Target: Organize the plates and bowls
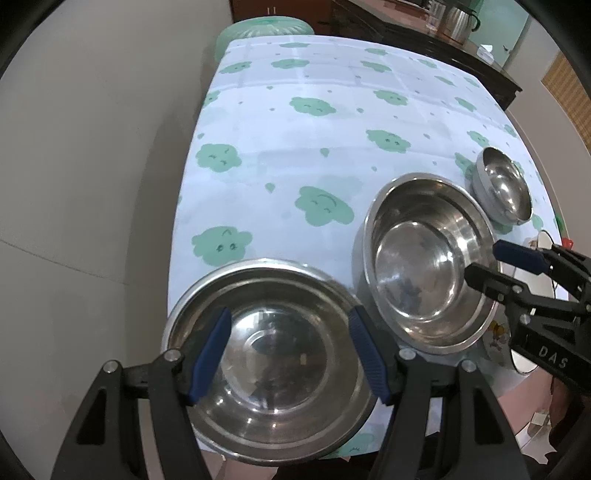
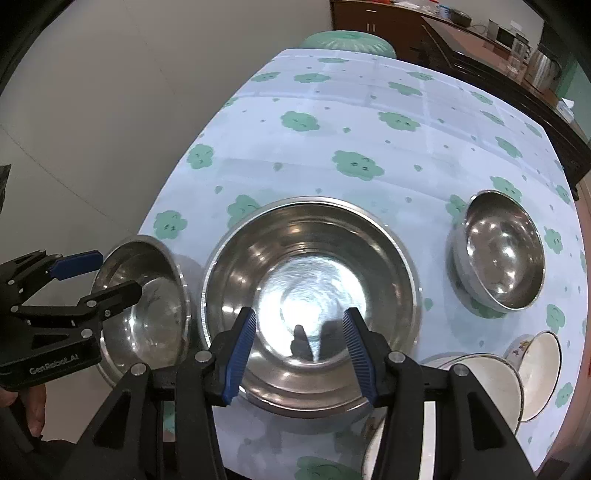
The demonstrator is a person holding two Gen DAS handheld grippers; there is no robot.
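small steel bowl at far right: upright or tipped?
Tipped. The small bowl leans with its opening turned sideways and its outer wall showing, rim not level on the tablecloth.

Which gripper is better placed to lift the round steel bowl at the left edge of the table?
Left. The left gripper is open right at that round steel bowl, which fills its view. The right gripper is open over the larger middle steel bowl instead.

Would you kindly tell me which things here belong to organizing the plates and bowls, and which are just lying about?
Belongs to the job:
left steel bowl
big steel bowl
small steel bowl
white bowls
left gripper, open
right gripper, open

Just lying about:
kettle
glass
green stool
sideboard
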